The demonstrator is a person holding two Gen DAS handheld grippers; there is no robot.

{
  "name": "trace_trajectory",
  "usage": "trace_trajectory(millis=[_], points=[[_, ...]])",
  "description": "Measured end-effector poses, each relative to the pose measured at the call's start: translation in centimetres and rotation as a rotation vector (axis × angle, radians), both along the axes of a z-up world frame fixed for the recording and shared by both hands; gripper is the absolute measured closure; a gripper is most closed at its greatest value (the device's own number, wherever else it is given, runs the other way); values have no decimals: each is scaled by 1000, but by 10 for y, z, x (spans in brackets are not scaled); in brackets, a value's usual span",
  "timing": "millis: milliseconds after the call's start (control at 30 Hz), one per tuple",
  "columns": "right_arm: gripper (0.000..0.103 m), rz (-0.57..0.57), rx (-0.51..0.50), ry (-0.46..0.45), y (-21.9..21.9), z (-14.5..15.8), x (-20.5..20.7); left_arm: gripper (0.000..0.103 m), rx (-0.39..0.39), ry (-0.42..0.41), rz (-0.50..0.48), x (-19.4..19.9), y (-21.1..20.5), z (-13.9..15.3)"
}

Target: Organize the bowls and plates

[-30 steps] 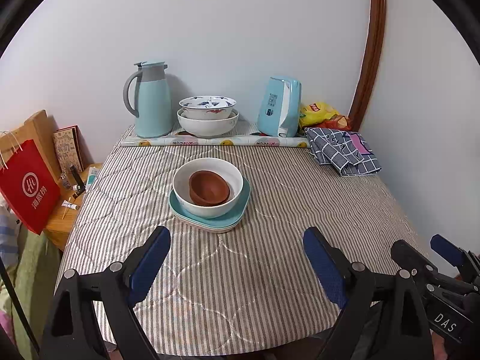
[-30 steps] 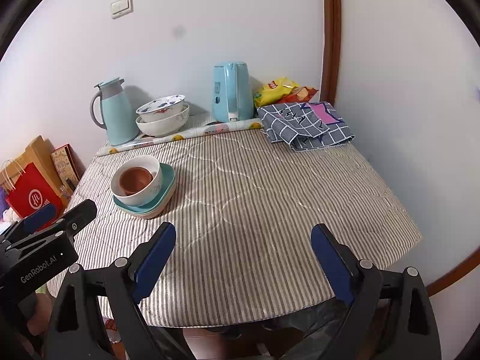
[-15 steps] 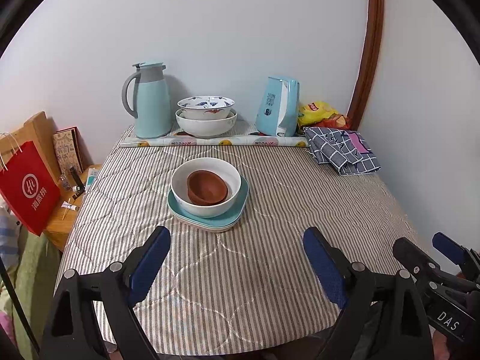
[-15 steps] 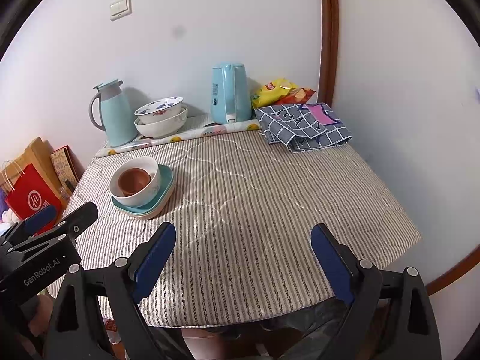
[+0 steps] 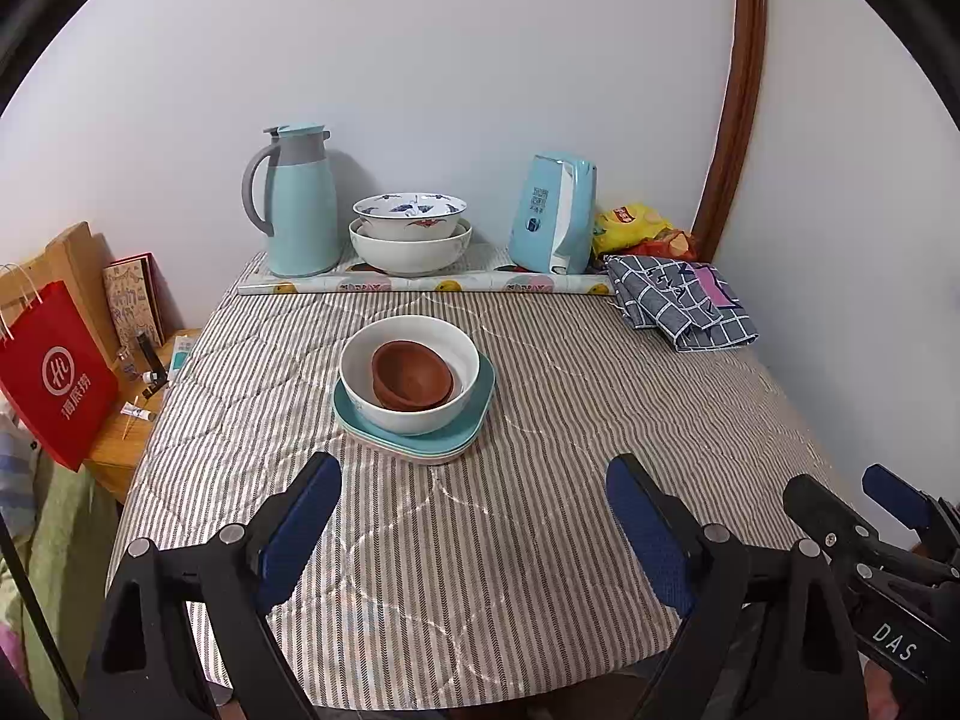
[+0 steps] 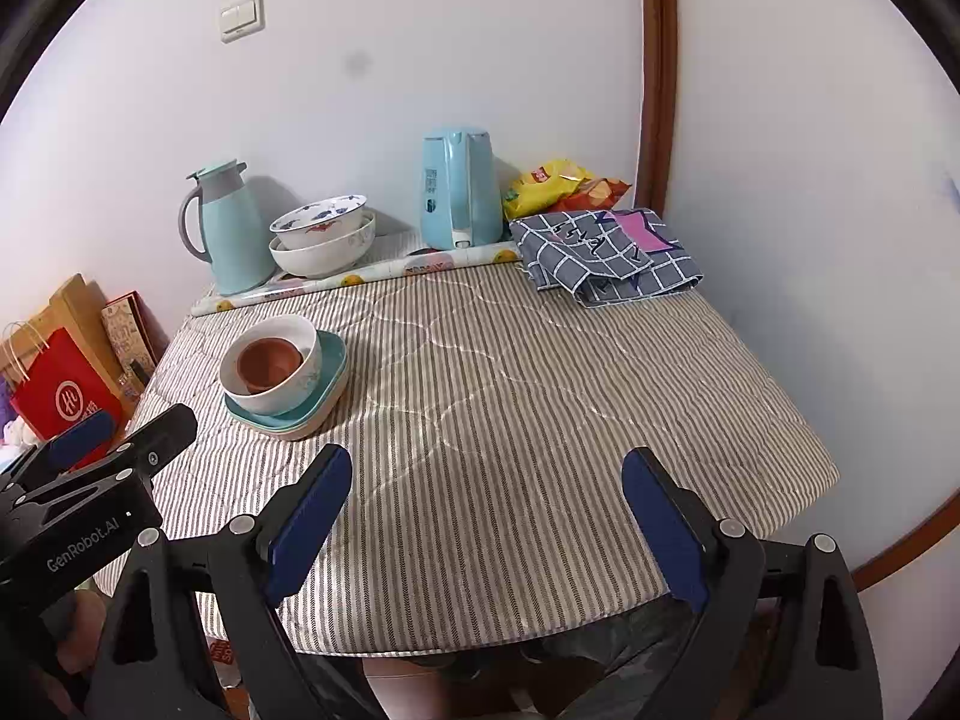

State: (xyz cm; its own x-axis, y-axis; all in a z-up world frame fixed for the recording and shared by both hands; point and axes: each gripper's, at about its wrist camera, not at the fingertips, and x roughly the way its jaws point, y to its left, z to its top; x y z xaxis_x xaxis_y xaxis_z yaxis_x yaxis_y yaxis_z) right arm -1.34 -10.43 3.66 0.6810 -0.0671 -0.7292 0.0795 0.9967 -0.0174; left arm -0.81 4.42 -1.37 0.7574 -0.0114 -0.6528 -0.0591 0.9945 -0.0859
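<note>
Left wrist view shows the task's dishes gathered in one stack near the middle of the striped quilted tablecloth [image 5: 540, 540]: a small reddish-brown clay bowl [image 5: 411, 375] sits inside a larger white ceramic bowl [image 5: 410, 374], which rests on a pile of teal and pale square plates [image 5: 462, 438]. A second nested pair, a blue-patterned white bowl [image 5: 410, 213] inside a plain white bowl [image 5: 410, 252], stands at the back wall between a pale blue thermos jug [image 5: 298, 201] and a pale blue electric kettle [image 5: 553, 215]. A folded grey checked cloth [image 5: 678, 306] lies well apart to the right.

The left gripper [image 5: 474, 531] hangs over the near table edge with its blue pads spread wide and nothing between them; the right gripper [image 6: 487, 525] is likewise spread and empty, off to the right of the stack.

The sorting looks largely done, so the step in hand is probably either a retreat or a reach for the back pair. If reaching, I would take the outer bowl by its rim with one finger inside and one outside, lift straight up so the nested bowl does not rattle loose, and pass between jug and kettle without brushing either. Glazed rims are likely slippery, so a firm, level grip matters.
</note>
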Motion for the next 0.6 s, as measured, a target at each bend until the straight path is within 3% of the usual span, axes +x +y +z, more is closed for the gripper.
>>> trace_trajectory(millis=[600], points=[[12,-1,0,-2,1,1,0,13,0,0,0,-1,2,0]])
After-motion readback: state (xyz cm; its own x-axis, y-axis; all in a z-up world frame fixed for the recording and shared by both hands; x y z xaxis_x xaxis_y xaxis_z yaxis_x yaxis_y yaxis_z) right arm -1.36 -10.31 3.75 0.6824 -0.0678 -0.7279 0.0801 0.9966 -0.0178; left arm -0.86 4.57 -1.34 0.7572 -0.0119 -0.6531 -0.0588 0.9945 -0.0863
